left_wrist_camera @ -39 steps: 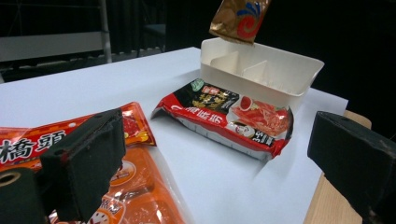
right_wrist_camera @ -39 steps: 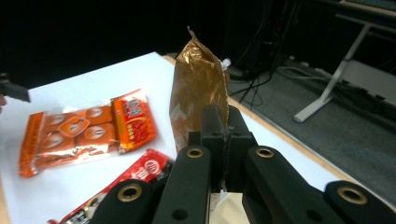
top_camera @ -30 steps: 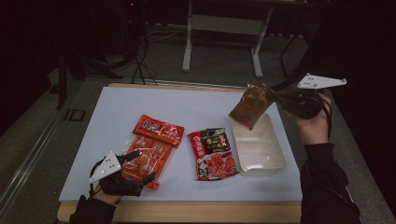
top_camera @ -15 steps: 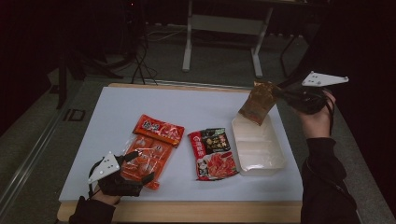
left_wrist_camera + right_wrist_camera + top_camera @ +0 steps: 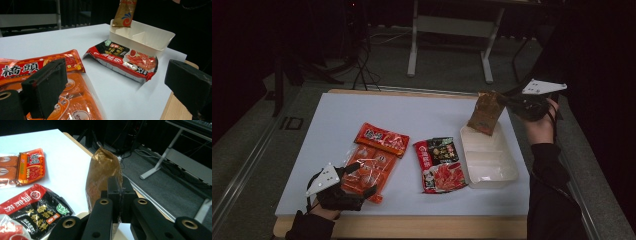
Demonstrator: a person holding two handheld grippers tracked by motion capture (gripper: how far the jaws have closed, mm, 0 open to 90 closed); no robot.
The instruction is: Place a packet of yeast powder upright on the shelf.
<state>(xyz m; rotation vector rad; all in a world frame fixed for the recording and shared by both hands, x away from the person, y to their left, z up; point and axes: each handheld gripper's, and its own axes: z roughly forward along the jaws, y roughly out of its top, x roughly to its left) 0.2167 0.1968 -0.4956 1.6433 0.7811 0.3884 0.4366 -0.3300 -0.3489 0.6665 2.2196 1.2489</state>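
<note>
The room is dim and its far side sinks into black, while the white table (image 5: 337, 130) is evenly lit from above, with soft, faint shadows. Beyond the table detail is grainy. In both gripper views the near jaws are blurred, and the packets' film shows mild glare.

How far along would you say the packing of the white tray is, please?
Nothing looks packed: the white tray has no packet lying in it. The right hand-held gripper holds a brown packet above its far end. The red-black packet and orange packets remain.
</note>
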